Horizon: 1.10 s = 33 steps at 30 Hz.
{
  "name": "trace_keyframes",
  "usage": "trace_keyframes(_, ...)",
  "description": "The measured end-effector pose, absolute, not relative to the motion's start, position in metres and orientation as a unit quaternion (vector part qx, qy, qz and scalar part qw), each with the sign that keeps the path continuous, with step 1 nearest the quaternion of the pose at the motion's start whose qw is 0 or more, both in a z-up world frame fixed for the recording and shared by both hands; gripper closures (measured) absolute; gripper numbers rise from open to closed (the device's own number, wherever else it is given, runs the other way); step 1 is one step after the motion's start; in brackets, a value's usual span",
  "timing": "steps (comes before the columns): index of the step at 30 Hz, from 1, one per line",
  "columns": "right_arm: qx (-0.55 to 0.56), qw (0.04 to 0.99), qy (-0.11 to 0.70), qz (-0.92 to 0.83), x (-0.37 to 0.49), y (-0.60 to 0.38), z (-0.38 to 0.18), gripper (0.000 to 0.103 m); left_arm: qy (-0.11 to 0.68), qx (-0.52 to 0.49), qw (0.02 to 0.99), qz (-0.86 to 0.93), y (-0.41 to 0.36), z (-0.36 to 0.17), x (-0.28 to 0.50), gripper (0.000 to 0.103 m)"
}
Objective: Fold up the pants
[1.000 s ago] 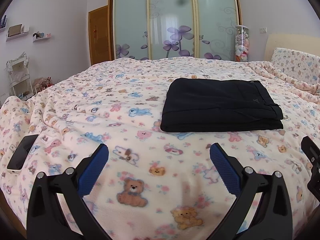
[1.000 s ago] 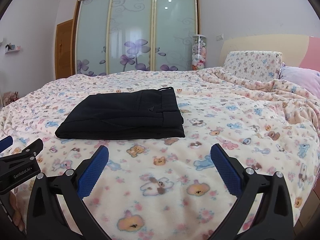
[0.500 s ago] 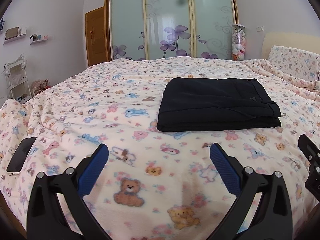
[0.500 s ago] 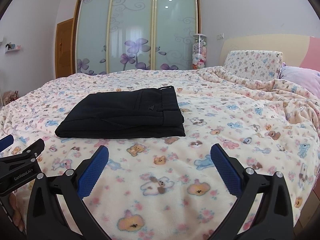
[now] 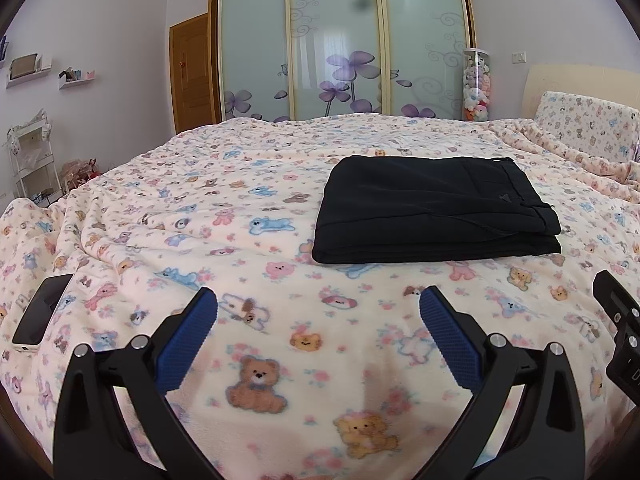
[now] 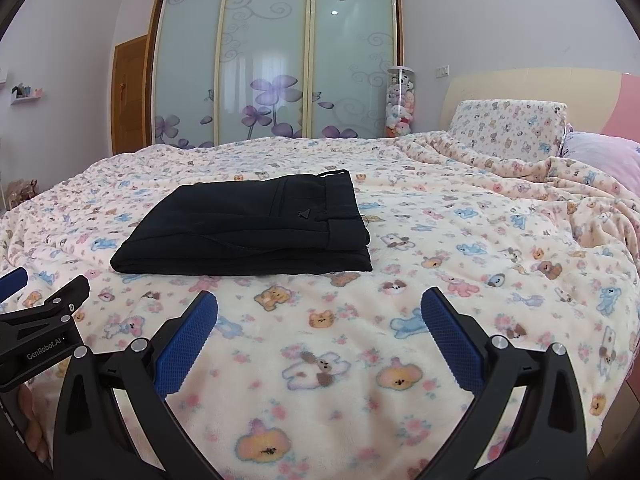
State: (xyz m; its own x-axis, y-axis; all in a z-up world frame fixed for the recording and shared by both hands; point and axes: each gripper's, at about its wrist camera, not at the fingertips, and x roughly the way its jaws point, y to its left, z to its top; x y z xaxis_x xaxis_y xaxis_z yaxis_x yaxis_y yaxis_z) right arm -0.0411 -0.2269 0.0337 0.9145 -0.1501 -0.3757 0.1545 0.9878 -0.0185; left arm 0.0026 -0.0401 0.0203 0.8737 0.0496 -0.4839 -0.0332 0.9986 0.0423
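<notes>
On bedspread, folded pants, edges aligned, clear of grippers.

Legible text, one item: white lettering "GenRobot.AI" printed on the black body of the left gripper, seen at the left edge of the right wrist view. No other text, number or label can be read in either view.

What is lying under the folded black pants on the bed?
The black pants rest flat on the teddy-bear blanket, which shows all around them. The blanket part directly beneath is covered, so anything hidden there cannot be seen.
</notes>
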Motion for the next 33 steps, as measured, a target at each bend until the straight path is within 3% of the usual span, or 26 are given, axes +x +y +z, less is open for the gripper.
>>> trace_keyframes(33, 0.006, 0.978, 0.194, -0.077, -0.0391, -0.2291, 0.0317, 0.001, 0.244, 0.022, 0.969, 0.014, -0.0417, 0.0224, 0.0020, 0.002)
